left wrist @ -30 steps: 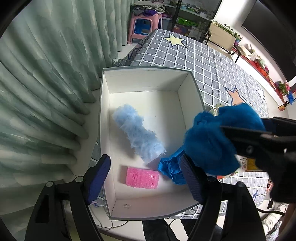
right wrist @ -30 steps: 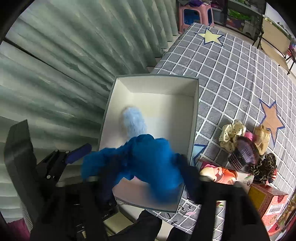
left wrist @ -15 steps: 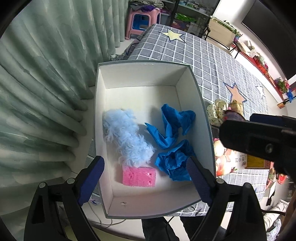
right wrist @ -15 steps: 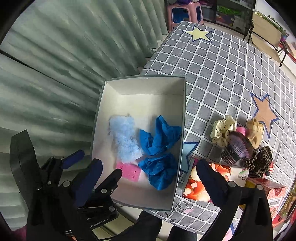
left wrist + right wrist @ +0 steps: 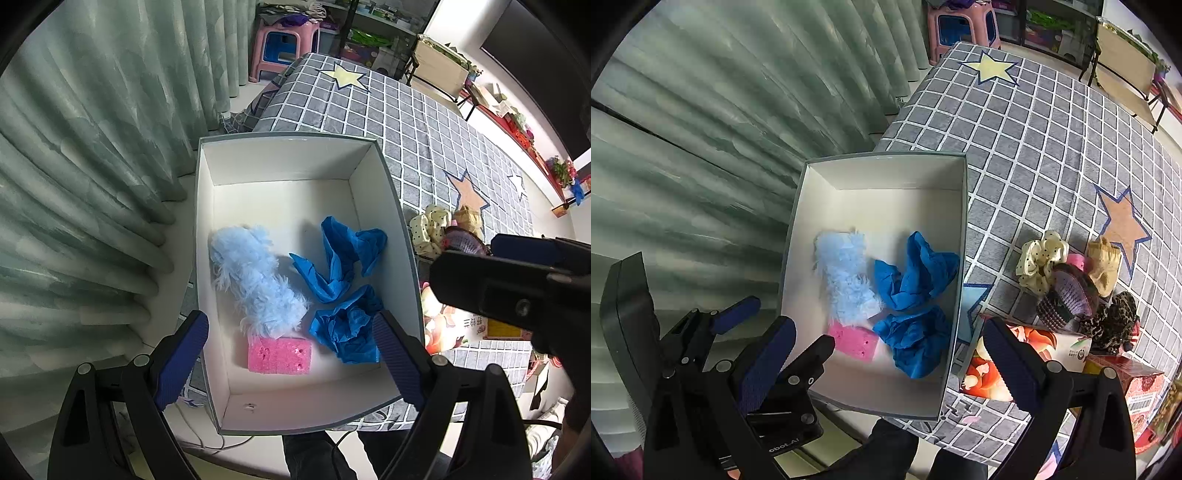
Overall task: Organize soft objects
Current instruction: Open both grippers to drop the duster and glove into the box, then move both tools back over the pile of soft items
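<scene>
Both tongs, left (image 5: 290,356) and right (image 5: 886,363), hang wide open and empty above the white box (image 5: 963,236). Inside lie pink sponge (image 5: 854,342), blue cloths (image 5: 916,291) and fluffy roll (image 5: 844,282). Beyond its right wall, scrunchies (image 5: 1039,260) appear light and compressible; pinching mid-bunch should suit.

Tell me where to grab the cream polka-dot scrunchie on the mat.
Probably pinch the scrunchie across its puffy outer loop on the box-facing side, coming from above. That side is free, while the brush leans against its other edge. The right gripper is open.
</scene>
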`<state>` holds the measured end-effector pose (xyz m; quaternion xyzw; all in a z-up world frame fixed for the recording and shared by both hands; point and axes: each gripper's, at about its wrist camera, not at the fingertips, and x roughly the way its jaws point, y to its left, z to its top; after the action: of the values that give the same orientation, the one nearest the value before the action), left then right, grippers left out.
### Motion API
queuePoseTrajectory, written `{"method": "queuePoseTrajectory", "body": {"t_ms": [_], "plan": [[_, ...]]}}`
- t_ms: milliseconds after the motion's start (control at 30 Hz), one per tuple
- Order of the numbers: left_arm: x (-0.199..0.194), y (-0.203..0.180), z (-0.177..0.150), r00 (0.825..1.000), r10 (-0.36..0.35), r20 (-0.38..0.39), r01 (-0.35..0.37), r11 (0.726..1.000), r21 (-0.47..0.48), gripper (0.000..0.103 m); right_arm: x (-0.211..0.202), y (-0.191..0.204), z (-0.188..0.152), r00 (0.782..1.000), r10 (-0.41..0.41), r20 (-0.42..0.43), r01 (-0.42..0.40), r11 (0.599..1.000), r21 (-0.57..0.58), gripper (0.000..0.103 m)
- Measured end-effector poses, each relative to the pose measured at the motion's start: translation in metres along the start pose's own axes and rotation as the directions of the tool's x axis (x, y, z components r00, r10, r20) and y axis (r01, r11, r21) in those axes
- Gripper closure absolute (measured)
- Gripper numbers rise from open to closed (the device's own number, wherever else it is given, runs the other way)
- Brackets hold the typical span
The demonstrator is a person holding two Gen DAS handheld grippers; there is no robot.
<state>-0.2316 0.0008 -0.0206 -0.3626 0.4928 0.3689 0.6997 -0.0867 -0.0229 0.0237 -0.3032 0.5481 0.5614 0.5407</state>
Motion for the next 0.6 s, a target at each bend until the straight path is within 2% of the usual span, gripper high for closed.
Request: {"method": "queuePoseTrajectory", "body": {"t_ms": [200, 367, 600], "plan": [[-0.004, -0.017, 0.012, 1.0, -0.004, 0.005, 0.004, 0.998, 0.055, 0.011, -0.01, -0.013, 0.001, 1.0, 0.001, 0.01, -0.001, 1.0, 0.021, 0.001], [-0.007, -0.046, 0.026, 1.0, -0.027, 0.006, 0.026, 0.99, 0.14, 0.011, -0.027, -0.045, 0.0, 1.0, -0.008, 0.024, 0.006, 0.996, 0.085, 0.001], [-0.001, -0.11, 0.043, 0.997, -0.068, -0.022, 0.071, 0.952, 0.299, 0.01, -0.068, -0.114, -0.012, 0.997, -0.033, 0.064, 0.018, 0.975, 0.22, 0.001]]}}
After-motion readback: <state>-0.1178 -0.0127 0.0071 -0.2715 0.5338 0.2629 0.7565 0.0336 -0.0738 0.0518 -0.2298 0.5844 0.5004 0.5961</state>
